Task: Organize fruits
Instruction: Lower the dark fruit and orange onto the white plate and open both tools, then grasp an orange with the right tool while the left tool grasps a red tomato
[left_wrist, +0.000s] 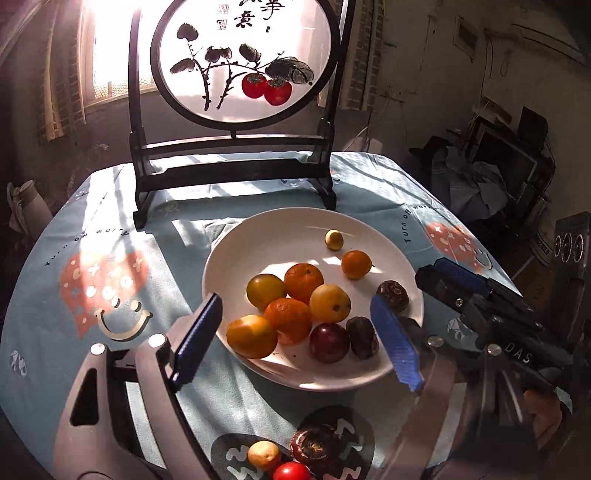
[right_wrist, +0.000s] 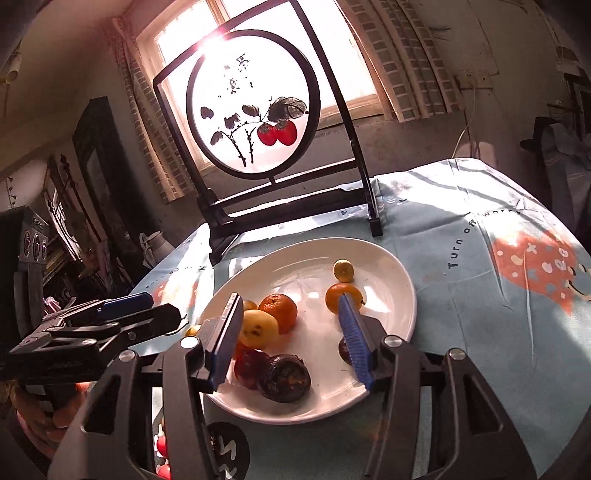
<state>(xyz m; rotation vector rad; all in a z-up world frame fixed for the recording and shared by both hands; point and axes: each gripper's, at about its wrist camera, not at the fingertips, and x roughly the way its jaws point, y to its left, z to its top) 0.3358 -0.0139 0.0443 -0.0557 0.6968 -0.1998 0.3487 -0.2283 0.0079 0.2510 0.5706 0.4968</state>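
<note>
The desk (left_wrist: 177, 258) carries a framed persimmon painting (left_wrist: 245, 59) and, in front of it, a white plate (left_wrist: 280, 229) holding the fruits (left_wrist: 295, 295). The left tool (left_wrist: 299, 338) and the right tool (right_wrist: 291, 343) both hang above the plate, fingers spread, gripping nothing.

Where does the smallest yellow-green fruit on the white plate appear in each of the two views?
Left wrist view: the small yellow-green fruit lies alone at the far side of the white plate, right of centre.
Right wrist view: the same fruit lies at the plate's far side, just beyond a small orange.
Shared landmark: the round painted screen standing behind the plate.
</note>
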